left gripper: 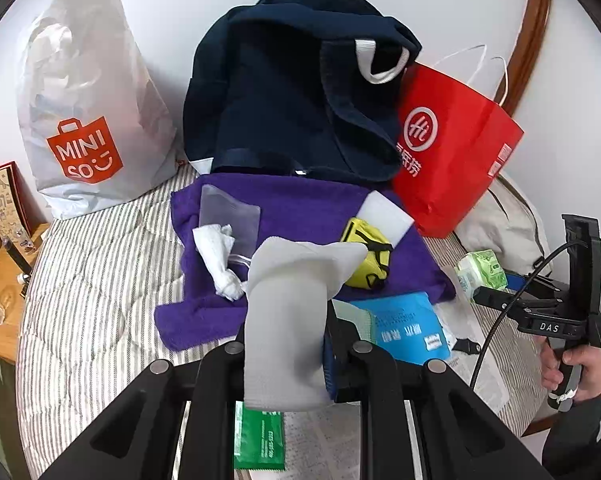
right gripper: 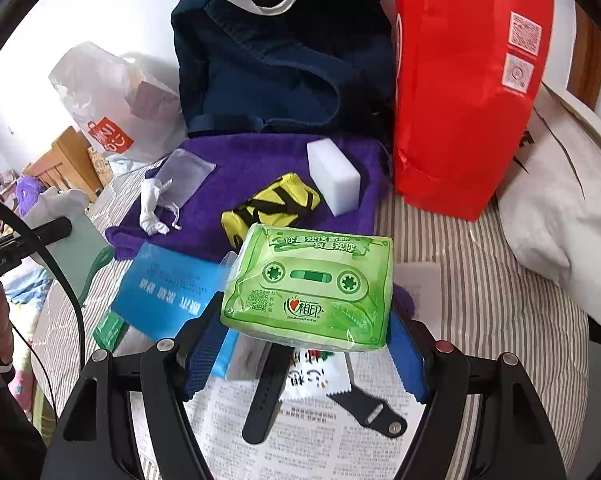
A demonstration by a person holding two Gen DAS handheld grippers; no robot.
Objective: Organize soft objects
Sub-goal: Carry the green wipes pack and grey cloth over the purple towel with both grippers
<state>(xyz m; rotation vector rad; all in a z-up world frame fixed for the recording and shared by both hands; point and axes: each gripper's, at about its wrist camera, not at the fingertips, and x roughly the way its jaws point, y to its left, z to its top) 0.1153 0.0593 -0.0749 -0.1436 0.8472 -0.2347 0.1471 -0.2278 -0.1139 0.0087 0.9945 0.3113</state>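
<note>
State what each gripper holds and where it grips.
Left gripper: the white sock, pinched across its lower leg part. Right gripper: the green tissue pack, clamped at its two short ends.

A home bedroom, going by the bed with its striped quilted cover and the white pillow at one side. Personal clutter on top: a navy backpack, shopping bags, a purple towel. Beside it, wooden furniture.
</note>
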